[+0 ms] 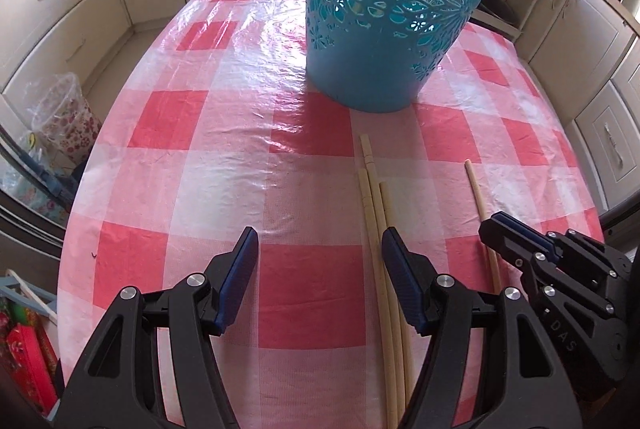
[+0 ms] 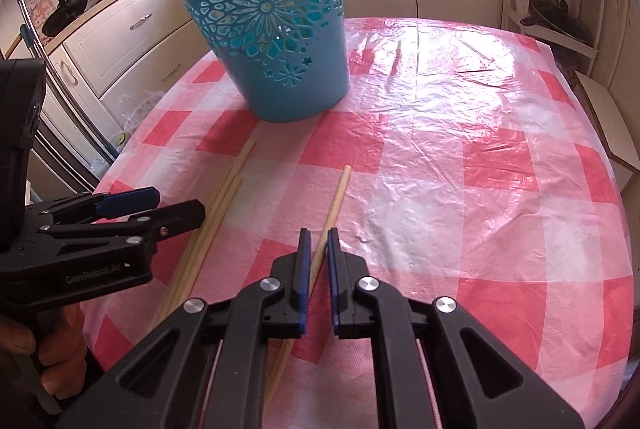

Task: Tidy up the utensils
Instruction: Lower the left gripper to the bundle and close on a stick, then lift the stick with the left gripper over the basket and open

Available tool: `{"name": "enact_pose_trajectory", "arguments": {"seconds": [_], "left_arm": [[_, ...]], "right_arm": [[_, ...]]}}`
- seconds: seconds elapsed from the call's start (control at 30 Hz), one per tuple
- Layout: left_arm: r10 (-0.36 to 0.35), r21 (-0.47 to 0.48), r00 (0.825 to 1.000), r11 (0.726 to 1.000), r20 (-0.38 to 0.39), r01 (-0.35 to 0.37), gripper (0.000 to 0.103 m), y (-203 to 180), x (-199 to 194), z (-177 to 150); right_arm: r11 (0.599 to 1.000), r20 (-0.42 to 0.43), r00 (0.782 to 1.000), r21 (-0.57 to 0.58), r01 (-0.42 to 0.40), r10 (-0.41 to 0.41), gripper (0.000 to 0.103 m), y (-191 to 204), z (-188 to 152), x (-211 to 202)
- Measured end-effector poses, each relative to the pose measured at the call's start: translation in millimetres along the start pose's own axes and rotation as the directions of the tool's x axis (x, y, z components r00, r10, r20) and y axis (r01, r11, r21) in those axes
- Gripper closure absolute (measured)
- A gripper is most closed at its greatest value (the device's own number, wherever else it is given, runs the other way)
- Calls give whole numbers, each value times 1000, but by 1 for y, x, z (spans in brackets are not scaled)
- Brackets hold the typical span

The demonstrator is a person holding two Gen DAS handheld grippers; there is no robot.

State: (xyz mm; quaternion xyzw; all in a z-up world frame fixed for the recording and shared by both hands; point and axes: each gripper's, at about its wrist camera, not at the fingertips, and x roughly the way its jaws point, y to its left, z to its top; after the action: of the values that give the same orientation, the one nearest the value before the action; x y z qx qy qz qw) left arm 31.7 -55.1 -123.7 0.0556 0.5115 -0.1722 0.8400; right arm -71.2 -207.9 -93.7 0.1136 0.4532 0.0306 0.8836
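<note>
Right tongs [image 2: 316, 249] clenched on a lone chopstick [image 2: 335, 205]: the pads pinch its shaft partway along, its blunt end running ahead of the tips toward the basket [image 2: 280, 69], its other end passing back under the tongs. It lies low, at or just off the cloth; we cannot tell whether it has left the table [image 2: 480, 169]. Left tongs [image 1: 320, 269] released, jaws wide, nothing between the pads. A bundle of three chopsticks [image 1: 378, 229] lies just inside the right-hand pad in the left wrist view and runs ahead toward the basket, so the jaws are not yet centred over it. The basket stands upright ahead of both tongs, nearer the left pair's line, its base just beyond the bundle's far ends. We judge the step in hand to be lifting the lone stick and dropping it into the basket. To do it well, we should keep the pinch firm, since a thin round shaft can swivel between flat pads; raise it clear of the cloth before carrying; tip the leading end down over the rim, and let go only once that end is inside. The basket is light and perforated: a stick may nudge it or catch in a hole. We should shift the left tongs sideways to straddle all three sticks before closing.
</note>
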Motion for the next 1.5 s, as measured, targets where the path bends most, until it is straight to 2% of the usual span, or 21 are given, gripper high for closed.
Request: {"name": "enact_pose_trajectory", "arguments": {"seconds": [0.23, 0.43, 0.5, 0.67, 0.77, 0.9, 1.13, 1.5], "left_arm": [[80, 58, 997, 995, 14, -81, 42, -12, 0, 2], [93, 68, 996, 993, 0, -93, 43, -12, 5, 1], [79, 85, 997, 993, 4, -79, 51, -15, 4, 1], [26, 143, 1000, 989, 4, -27, 96, -28, 4, 2], [-10, 134, 1000, 991, -6, 11, 98, -26, 0, 0], [-1, 123, 1000, 992, -28, 4, 97, -23, 1, -1], [71, 177, 997, 982, -9, -69, 97, -32, 1, -4], [108, 219, 992, 968, 66, -120, 98, -36, -24, -8]], "right_arm": [[1000, -1, 1000, 14, -10, 10, 94, -2, 0, -1], [1000, 3, 1000, 14, -7, 7, 94, -3, -1, -2], [1000, 6, 1000, 13, -4, 4, 94, -2, -1, -2], [1000, 4, 1000, -15, 10, -10, 94, 2, 0, -1], [1000, -5, 1000, -12, -5, 5, 94, 0, 1, -1], [1000, -6, 1000, -6, -6, 6, 94, 0, 1, 0], [999, 0, 1000, -38, 11, -11, 94, 4, 1, 0], [999, 4, 1000, -46, 18, -18, 94, 5, 0, -1]]}}
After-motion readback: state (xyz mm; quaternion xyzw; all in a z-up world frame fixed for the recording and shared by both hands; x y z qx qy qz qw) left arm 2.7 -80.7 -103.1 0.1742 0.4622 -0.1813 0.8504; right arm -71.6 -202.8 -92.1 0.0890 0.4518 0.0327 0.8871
